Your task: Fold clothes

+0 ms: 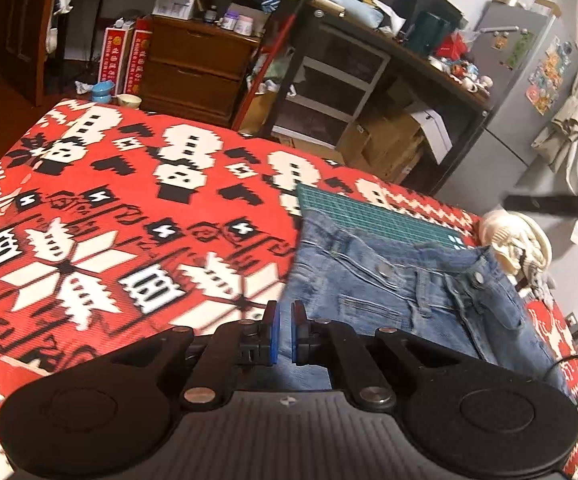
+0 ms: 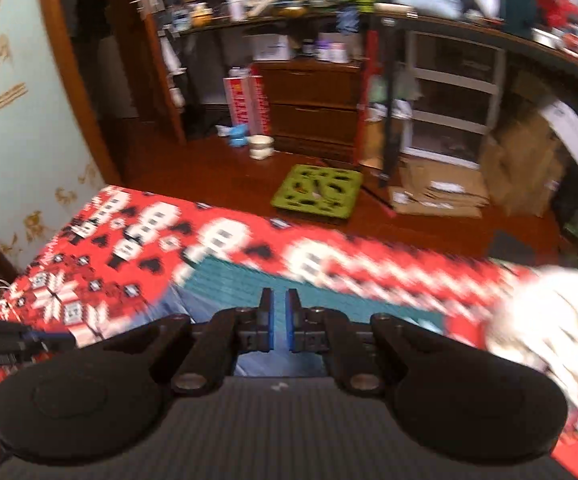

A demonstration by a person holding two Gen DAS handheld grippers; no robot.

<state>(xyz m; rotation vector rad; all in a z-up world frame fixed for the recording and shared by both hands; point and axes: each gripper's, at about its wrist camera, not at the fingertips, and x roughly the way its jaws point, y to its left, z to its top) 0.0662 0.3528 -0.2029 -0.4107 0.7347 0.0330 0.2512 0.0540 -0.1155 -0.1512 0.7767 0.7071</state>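
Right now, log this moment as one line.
jeans: on red blanket, unfolded | left gripper: open, empty, at jeans' edge | right gripper: open, empty

Left wrist view: jeans (image 1: 401,292) lie on blanket (image 1: 129,216) at 3 o'clock side, waistband partly over cutting mat (image 1: 353,210) at 1 o'clock. Bundled garment (image 1: 517,240) just beside jeans, further toward 3. Left gripper (image 1: 285,332) at 6, over jeans' near edge. Drawer chest (image 1: 197,68) beyond blanket, 11 o'clock; fridge (image 1: 529,76) at 2.
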